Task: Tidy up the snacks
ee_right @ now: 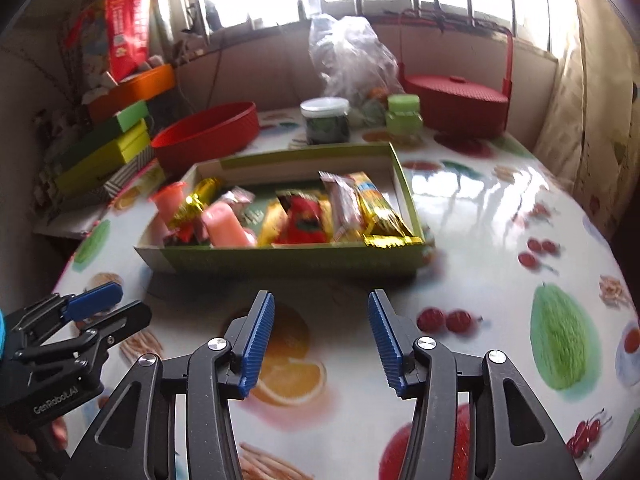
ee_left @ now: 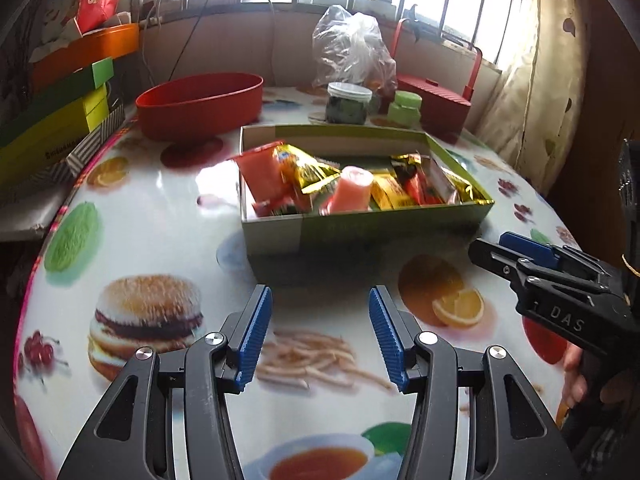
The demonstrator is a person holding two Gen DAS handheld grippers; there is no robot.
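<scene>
Over on the left sits the empty red oval plastic tub (ee_left: pixel 200 106), and just right of it the shallow green cardboard box (ee_left: pixel 360 228) in the middle of the food-print tablecloth (ee_left: pixel 160 240), heaped with snacks. Left gripper (ee_left: pixel 320 332) hovers low over the cloth just short of the box, tongs spread wide, nothing in them. Right gripper (ee_right: pixel 321 338) alongside it, likewise gaping and empty — neither touches anything.

Counting inside the box, left to right: two pink plastic jelly cups (ee_left: pixel 352 196), tipped over; at least two gold foil packets (ee_left: pixel 308 172); a red-and-black wrapped bar (ee_right: pixel 304 220); a silvery-pink wrapped bar (ee_right: pixel 344 204). Blur hides anything beneath.

Handling, by my reckoning: all light stuff. The foil packets will be slick and crinkly, soft under pressure — best pinched across a flat crimped end. The jelly cups look stiffer but round and slippery, so squeeze across the body, gently, since a film lid could burst.

Behind stand two jars: a white-lidded clear jar (ee_left: pixel 348 104) and a green-lidded jar (ee_left: pixel 406 108).
</scene>
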